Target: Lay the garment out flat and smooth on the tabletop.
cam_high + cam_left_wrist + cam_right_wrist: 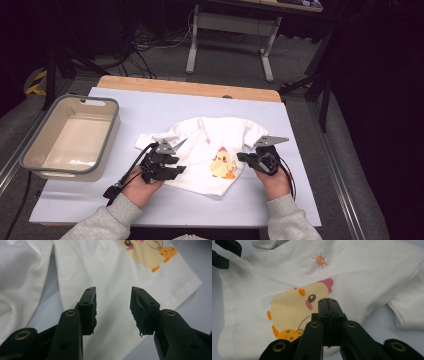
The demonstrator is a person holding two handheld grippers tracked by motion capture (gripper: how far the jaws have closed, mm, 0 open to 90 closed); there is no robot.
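A white child's T-shirt [202,142] lies spread on the table, printed with a yellow chick [222,164] and a small sun [320,259]. My left gripper [172,167] rests at the shirt's left lower edge. Its jaws stand open over the fabric [113,290] and nothing is pinched between them. My right gripper [245,157] sits at the shirt's right side, by the chick. In the right gripper view its jaws [328,301] are shut tight together above the chick print [297,307], with no cloth visible between them. The left gripper's jaws [223,253] show at the top left of that view.
A grey-rimmed beige bin [41,131] stands at the table's left, with nothing in it. The table wears a pale cover [280,200], and a wooden edge [190,87] shows at the back. Beyond are a floor with cables and a desk frame [265,55].
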